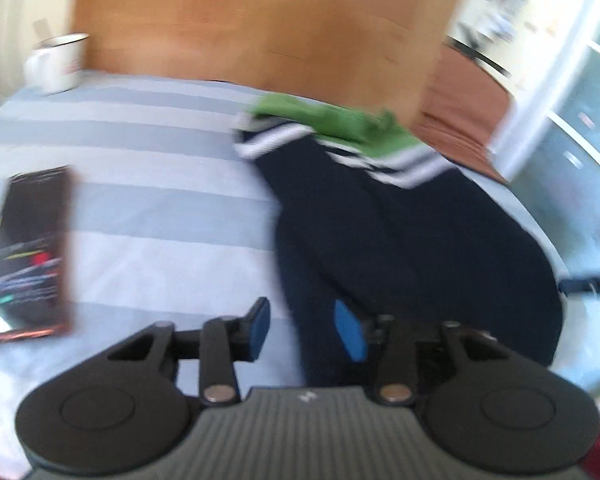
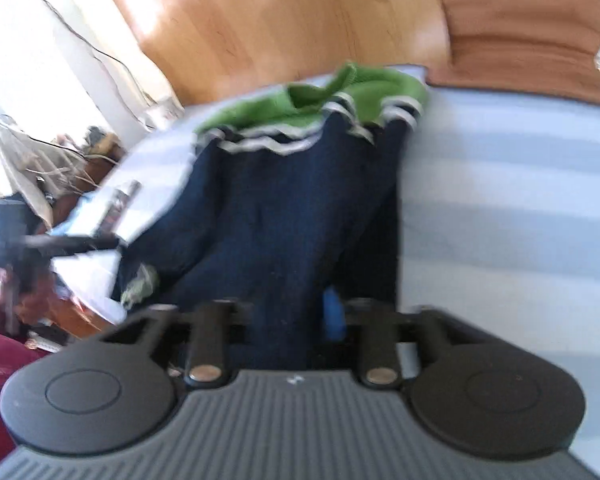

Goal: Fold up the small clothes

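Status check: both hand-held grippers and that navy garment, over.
Left hand-held gripper open at navy garment edge. Right hand-held gripper astride garment, grip unclear. Phone lies left.

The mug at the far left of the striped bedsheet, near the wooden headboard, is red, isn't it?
Not red. In the left wrist view the mug is white with a dark rim. The rest holds: it stands at the far left of the striped bedsheet, near the wooden headboard.

Left wrist view: garment (image 1: 400,248) lies on bed (image 1: 140,152), centre to right of frame. Phone (image 1: 30,252) on bed at left edge, well apart. Mug (image 1: 60,62) upper left, at bed's far edge. Headboard (image 1: 260,20) behind.
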Tool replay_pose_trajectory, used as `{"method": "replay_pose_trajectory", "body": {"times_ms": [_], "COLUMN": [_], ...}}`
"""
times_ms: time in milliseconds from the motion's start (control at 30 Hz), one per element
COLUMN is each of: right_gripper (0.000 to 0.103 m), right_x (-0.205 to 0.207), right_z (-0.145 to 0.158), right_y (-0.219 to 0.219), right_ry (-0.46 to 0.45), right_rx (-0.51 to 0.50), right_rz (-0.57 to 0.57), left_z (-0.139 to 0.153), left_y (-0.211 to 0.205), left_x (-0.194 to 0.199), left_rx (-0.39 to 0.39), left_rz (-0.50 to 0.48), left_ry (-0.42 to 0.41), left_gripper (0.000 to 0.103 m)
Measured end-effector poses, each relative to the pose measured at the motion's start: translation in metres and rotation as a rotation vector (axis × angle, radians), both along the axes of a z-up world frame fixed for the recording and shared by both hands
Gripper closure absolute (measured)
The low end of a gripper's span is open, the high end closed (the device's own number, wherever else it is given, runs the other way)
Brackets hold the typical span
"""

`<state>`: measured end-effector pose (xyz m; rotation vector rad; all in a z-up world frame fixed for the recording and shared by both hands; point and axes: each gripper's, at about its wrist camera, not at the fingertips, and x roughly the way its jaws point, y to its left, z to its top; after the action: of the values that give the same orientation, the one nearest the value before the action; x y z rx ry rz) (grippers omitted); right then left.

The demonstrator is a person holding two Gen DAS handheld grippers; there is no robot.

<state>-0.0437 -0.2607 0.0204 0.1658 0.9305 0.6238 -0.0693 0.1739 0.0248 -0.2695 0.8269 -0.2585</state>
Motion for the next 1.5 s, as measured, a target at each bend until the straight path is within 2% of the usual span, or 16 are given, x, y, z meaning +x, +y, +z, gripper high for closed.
{"method": "replay_pose_trajectory", "body": {"times_ms": [167, 233, 367, 400, 433, 467, 500, 567, 733, 867, 967, 1067, 1167, 1233, 1367, 1500], "right_gripper": [0.041, 0.042, 0.047, 0.056, 0.083, 0.095, 0.095, 0.096, 0.096, 0.087, 0.058, 0.057, 0.057, 0.057, 0.060, 0.062], "right_x": [0.027, 0.032, 0.042, 0.041, 0.039, 0.038, 0.037, 0.038, 0.052, 0.088, 0.106, 0.124, 0.162, 0.192, 0.243, 0.289], "right_z": [-0.022, -0.041, -0.060, -0.060, -0.057, -0.053, -0.048, -0.040, -0.013, -0.011, 0.000, 0.019, 0.020, 0.009, -0.037, -0.058], "right_y": [-0.040, -0.035, -0.006, 0.007, 0.017, 0.025, 0.026, 0.014, -0.039, -0.094, -0.110, -0.100, -0.057, -0.011, 0.098, 0.174], "right_ry": [-0.049, -0.029, -0.071, -0.088, -0.124, -0.156, -0.176, -0.242, -0.409, -0.344, -0.331, -0.301, -0.145, -0.028, 0.114, 0.040], "right_rx": [0.035, 0.043, 0.029, -0.001, -0.052, -0.096, -0.112, -0.177, -0.507, -0.606, -0.480, -0.166, 0.152, 0.260, 0.125, -0.093], "right_rz": [-0.227, -0.242, -0.172, -0.125, -0.101, -0.083, -0.070, -0.088, -0.264, -0.425, -0.499, -0.433, -0.245, -0.125, 0.083, 0.164], "left_z": [0.015, 0.014, -0.004, -0.010, -0.016, -0.020, -0.021, -0.017, 0.006, 0.025, 0.029, 0.030, 0.034, 0.037, 0.033, 0.025], "left_y": [-0.002, -0.017, -0.042, -0.046, -0.053, -0.058, -0.062, -0.055, -0.023, 0.022, 0.046, 0.052, 0.051, 0.051, 0.060, 0.073], "left_x": [0.017, 0.036, 0.082, 0.093, 0.104, 0.111, 0.117, 0.122, 0.115, 0.112, 0.118, 0.128, 0.143, 0.153, 0.170, 0.198], "left_rx": [0.032, 0.030, 0.024, 0.022, 0.036, 0.061, 0.082, 0.058, 0.022, -0.010, 0.030, 0.080, 0.134, 0.139, 0.141, 0.164], "left_rz": [0.020, 0.003, -0.023, -0.032, -0.029, -0.017, -0.017, -0.045, -0.091, 0.010, 0.121, 0.158, 0.189, 0.212, 0.252, 0.301], "left_ry": [-0.059, -0.059, 0.006, 0.023, 0.043, 0.060, 0.058, 0.064, 0.041, 0.011, 0.012, 0.015, -0.006, -0.024, -0.026, 0.004], "left_gripper": [0.037, 0.022, 0.017, 0.024, 0.047, 0.061, 0.085, 0.087, 0.093, 0.093, 0.093, 0.093, 0.093, 0.093, 0.093, 0.093]}}
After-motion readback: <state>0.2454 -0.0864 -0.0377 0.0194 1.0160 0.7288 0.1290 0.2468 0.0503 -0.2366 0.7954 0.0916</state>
